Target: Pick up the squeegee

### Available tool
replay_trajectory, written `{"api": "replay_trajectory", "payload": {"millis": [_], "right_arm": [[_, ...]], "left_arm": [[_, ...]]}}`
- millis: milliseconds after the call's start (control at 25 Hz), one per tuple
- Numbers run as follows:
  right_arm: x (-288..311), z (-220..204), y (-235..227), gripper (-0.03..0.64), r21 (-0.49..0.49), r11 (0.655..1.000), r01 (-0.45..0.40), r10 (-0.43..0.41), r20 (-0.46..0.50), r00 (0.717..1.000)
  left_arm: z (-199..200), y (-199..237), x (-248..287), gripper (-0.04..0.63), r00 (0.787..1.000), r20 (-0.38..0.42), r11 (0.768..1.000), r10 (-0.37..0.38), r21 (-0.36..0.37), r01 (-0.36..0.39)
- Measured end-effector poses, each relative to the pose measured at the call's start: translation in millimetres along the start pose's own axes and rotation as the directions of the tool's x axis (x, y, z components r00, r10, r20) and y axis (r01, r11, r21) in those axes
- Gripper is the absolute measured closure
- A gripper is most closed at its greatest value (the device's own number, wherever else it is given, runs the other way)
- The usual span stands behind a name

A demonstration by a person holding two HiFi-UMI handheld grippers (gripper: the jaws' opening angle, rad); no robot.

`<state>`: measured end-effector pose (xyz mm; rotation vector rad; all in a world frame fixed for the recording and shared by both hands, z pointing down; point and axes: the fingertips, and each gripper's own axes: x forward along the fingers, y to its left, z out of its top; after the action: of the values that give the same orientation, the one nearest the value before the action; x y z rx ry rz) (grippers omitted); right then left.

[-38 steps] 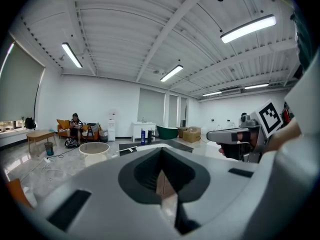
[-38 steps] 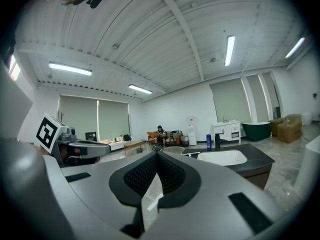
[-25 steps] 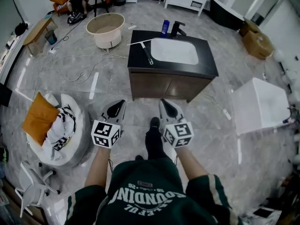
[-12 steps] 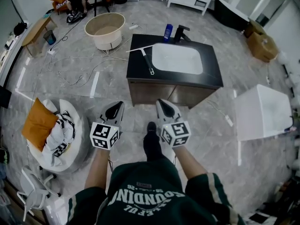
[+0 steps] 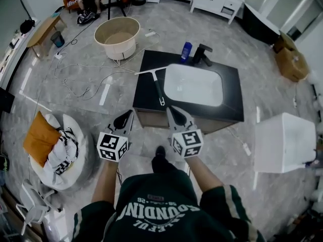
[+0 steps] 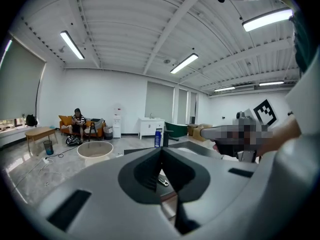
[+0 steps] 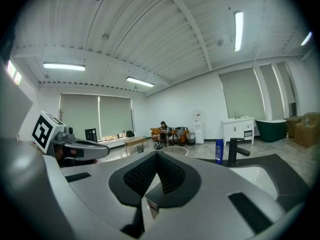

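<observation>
The squeegee [image 5: 157,86] lies on the left part of the black vanity top [image 5: 145,95], its pale blade at the far end and its dark handle pointing toward me. My left gripper [image 5: 128,113] is shut and empty, just short of the vanity's front left corner. My right gripper [image 5: 171,109] is shut and empty too, its tip by the front edge close to the handle's near end. In the left gripper view the closed left gripper [image 6: 161,149] points at the vanity. In the right gripper view the shut right gripper [image 7: 156,154] faces the faucet [image 7: 234,150].
A white sink basin [image 5: 194,84] fills the vanity's middle, with a blue bottle [image 5: 185,51] and a black faucet [image 5: 202,54] behind it. A round beige tub [image 5: 117,36] and loose cables [image 5: 86,79] lie far left, a white box [image 5: 285,142] right, a beanbag [image 5: 60,147] near left.
The vanity has drawn nearer in the head view as I walked toward it. Both grippers now reach its front edge, side by side and still shut.
</observation>
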<state>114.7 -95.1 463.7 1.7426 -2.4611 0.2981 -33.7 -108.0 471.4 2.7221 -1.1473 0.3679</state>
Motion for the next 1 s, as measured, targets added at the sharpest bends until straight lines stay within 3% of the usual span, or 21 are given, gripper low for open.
{"api": "replay_trajectory", "payload": {"millis": [480,1000], "right_arm": [[92.7,17.9,-61.9,0.615,-0.009,0.995,-0.095,0.094,-0.036,0.995],[150.9,3.6,-79.3,0.615,0.007,0.996,-0.09,0.09,-0.09,0.992]], "left_arm": [[28.1,41.6,96.5,0.594,0.998,-0.026,0.998,0.062,-0.029,-0.063],[26.1,84.1,148.0,0.594,0.998,-0.044,0.998,0.035,-0.054,-0.037]]}}
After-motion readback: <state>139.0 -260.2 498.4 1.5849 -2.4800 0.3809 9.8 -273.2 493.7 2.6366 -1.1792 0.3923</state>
